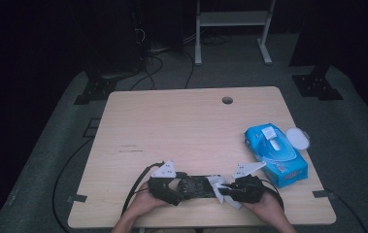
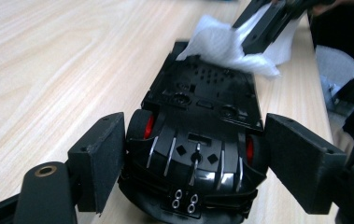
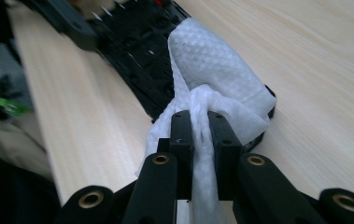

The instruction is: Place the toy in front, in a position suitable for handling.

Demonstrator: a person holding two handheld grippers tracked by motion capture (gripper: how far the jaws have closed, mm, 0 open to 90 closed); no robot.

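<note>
A black toy car (image 2: 207, 93) lies upside down near the table's front edge, its underside facing up and red showing inside the wheels. My left gripper (image 2: 198, 154) is shut on the car, one pad against each side at the end nearest that camera. My right gripper (image 3: 200, 126) is shut on a bunched white wipe (image 3: 212, 70), which rests on the far end of the car's underside (image 3: 142, 42). From above, the left gripper (image 1: 174, 187), the car (image 1: 196, 187), the wipe (image 1: 216, 183) and the right gripper (image 1: 226, 190) form one line, with a hand behind each gripper.
A blue pack of wipes (image 1: 276, 153) lies on the wooden table (image 1: 181, 126) just right of the right hand, with its white lid (image 1: 298, 138) flipped open. A cable hole (image 1: 227, 100) sits near the far edge. Beyond the table are stand legs and cables on a dark floor.
</note>
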